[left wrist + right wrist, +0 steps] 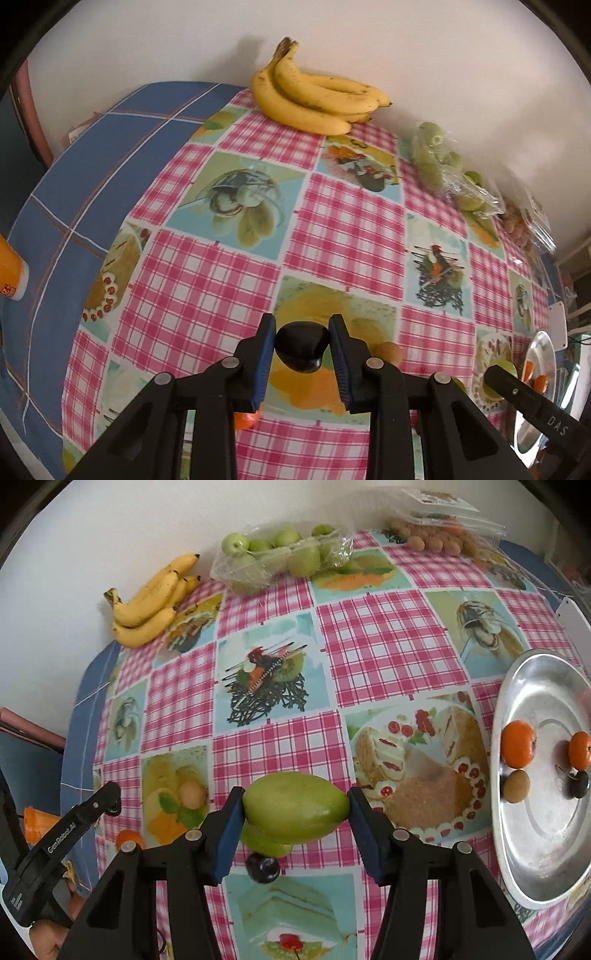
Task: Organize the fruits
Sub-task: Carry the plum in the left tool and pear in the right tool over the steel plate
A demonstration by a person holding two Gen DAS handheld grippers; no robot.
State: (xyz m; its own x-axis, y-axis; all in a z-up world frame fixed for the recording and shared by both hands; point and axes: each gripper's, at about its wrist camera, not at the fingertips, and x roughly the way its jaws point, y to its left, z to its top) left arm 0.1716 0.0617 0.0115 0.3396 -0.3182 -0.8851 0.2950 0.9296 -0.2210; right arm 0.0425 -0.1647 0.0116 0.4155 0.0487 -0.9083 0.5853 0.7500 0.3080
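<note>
While both grippers sit above checkered tablecloth [384, 635], each grips fruit. Left gripper [302, 350]: jaws narrow, blue pads pressed on dark plum [302, 347], lifted clear of cloth. Right gripper [295, 808]: jaws about half spread, clamped on green mango [295, 801]. Metal tray [546, 849] at right holds two tangerines [518, 743]. Bananas [147, 602] against far wall.

orange fruit [246, 421]: mostly hidden behind left gripper [302, 354] | metal plate [546, 882]: right side cut off by edge | small brown fruits in clear box [517, 227]: too small to tell | second green fruit [266, 843]: half hidden
</note>
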